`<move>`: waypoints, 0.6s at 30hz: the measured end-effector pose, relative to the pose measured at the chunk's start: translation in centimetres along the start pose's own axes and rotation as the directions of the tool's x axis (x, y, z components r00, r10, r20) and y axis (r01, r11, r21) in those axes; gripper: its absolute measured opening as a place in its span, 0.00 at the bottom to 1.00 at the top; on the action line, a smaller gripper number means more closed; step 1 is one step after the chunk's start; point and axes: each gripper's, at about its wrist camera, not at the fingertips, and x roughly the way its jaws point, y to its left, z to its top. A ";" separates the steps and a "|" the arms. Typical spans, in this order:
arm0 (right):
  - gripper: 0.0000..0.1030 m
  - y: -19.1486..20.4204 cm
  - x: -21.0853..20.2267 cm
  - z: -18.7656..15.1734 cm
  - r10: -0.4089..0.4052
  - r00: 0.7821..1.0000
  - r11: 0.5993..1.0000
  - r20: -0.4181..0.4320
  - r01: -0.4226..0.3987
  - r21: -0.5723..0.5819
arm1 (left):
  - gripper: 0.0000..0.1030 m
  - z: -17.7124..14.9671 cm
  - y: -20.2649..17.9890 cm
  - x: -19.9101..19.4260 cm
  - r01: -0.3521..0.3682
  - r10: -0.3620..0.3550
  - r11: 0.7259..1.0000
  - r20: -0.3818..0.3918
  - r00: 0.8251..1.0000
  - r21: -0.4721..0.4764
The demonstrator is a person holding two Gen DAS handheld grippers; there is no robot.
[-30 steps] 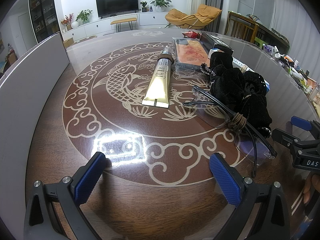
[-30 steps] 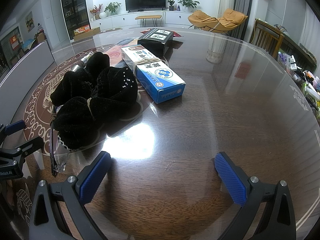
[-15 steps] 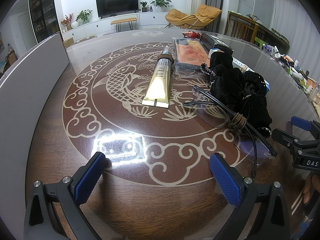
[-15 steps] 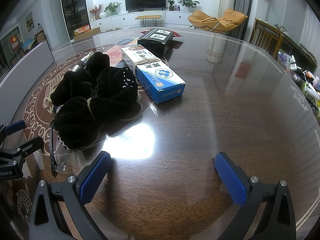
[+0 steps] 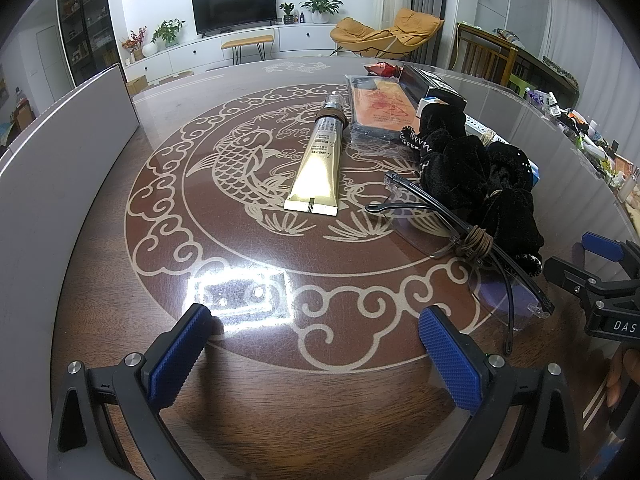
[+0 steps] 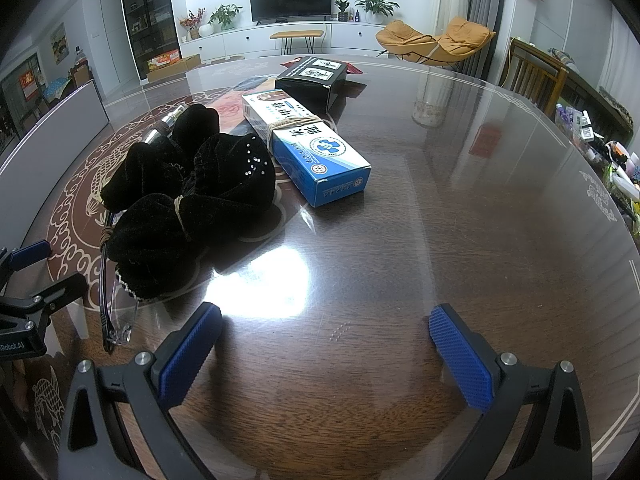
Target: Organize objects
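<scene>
On the round glass-topped table [image 5: 256, 408] lie a gold tube [image 5: 318, 168], an orange-and-black flat pack [image 5: 376, 108], a black velvet scrunchie bundle [image 5: 476, 176] and clear-lensed glasses [image 5: 452, 232] with a brown band around one arm. My left gripper [image 5: 316, 352] hovers open at the near edge, short of the tube. In the right wrist view the scrunchie bundle [image 6: 188, 196] lies left of a blue-and-white box [image 6: 308, 148], with a black box [image 6: 312, 80] behind. My right gripper [image 6: 328, 352] stands open over bare tabletop, nothing between its fingers.
A grey chair back [image 5: 52, 168] rises along the table's left side. The right gripper [image 5: 600, 280] shows at the left wrist view's right edge, with a hand below it. Small bottles clutter a side surface [image 6: 616, 160] on the right. A TV and an orange lounge chair stand far behind.
</scene>
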 end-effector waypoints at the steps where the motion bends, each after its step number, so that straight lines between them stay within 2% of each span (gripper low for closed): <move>1: 1.00 0.0 0.0 0.0 0.000 1.000 1.000 0.000 0.000 0.000 | 1.00 0.0 0.0 0.0 0.000 0.000 1.000 0.000 1.000 0.000; 18: 1.00 0.0 0.0 0.0 0.000 1.000 1.000 0.000 0.000 0.000 | 1.00 0.0 0.0 0.0 -0.001 0.001 1.000 0.000 1.000 -0.001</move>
